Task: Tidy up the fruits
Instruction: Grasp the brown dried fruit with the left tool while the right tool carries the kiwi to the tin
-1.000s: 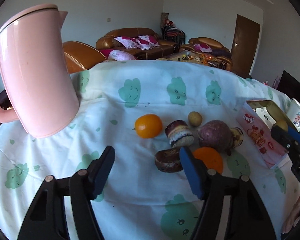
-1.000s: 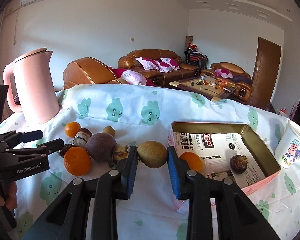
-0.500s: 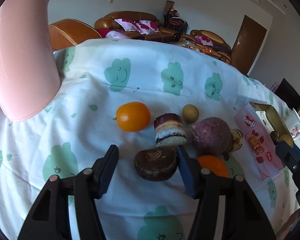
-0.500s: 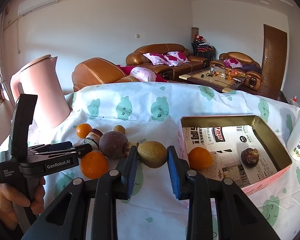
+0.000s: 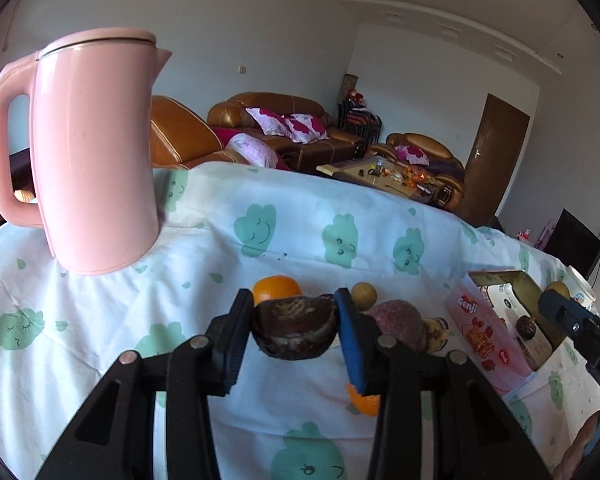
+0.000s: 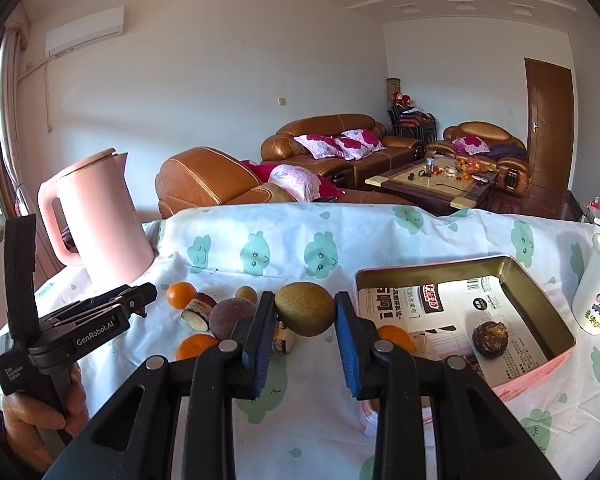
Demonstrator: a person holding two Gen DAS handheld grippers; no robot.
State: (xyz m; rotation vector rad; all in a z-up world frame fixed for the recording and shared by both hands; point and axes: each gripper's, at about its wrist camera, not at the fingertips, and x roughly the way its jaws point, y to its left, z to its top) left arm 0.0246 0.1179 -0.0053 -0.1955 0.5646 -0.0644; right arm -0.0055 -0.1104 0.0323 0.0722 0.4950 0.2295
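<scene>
The left gripper (image 5: 296, 316) is closing on a dark brown fruit half (image 5: 295, 330), lifted off the surface (image 5: 100, 320). The right gripper (image 6: 305, 316) is clenched around a brownish-green round fruit (image 6: 305, 309), with the open tin box (image 6: 532, 304) at its 3 o'clock.

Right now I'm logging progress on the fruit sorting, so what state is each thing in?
Left gripper: closing on the dark halved fruit, raised off the cloth.
Right gripper: shut on the kiwi, held up.
Box: open, holds an orange and a dark brown fruit.
Kettle: upright, lid shut.
Cup: upright.
Purple fruit: on the cloth, outside the box.
</scene>
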